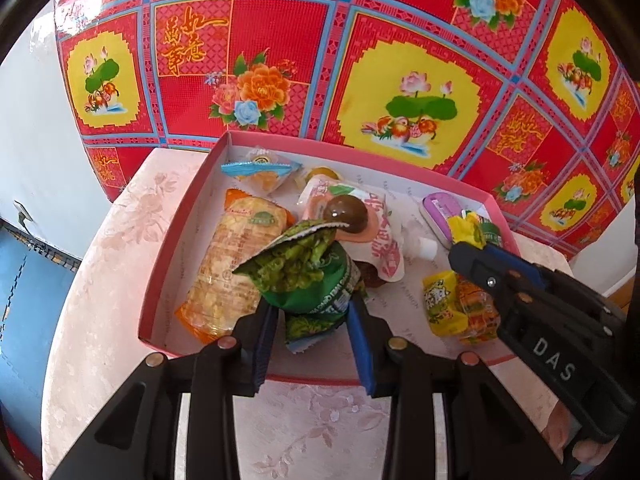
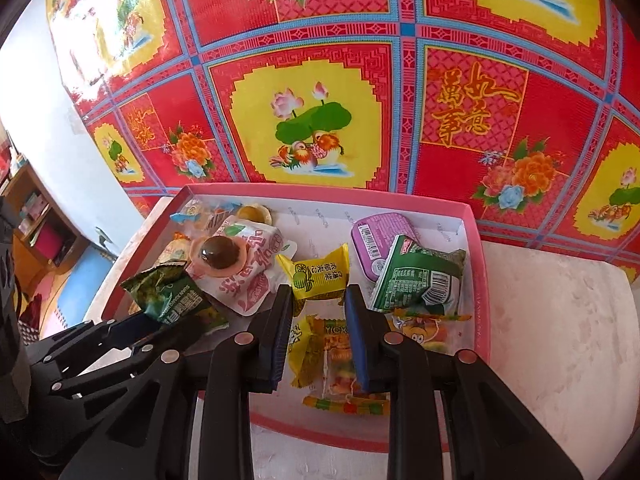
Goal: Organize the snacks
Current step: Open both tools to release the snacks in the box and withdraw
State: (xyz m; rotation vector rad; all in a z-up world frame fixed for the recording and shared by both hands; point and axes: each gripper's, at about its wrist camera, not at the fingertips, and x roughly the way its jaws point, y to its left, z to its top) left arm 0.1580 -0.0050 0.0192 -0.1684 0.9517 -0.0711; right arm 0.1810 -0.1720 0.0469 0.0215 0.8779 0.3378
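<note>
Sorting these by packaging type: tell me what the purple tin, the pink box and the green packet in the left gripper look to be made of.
Purple tin: probably painted metal, given its smooth rounded corners and stuck-on barcode label. Pink box: likely cardboard, with thin stiff walls and a matte white printed lining. Green packet: glossy plastic film, crinkled, with a serrated sealed edge, pinched in the left gripper.

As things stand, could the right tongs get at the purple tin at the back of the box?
Probably not yet. The right tongs are shut on a yellow packet, so they are occupied, and a green packet lies partly over the purple tin. Its near edge is covered; only the far part is exposed.
</note>
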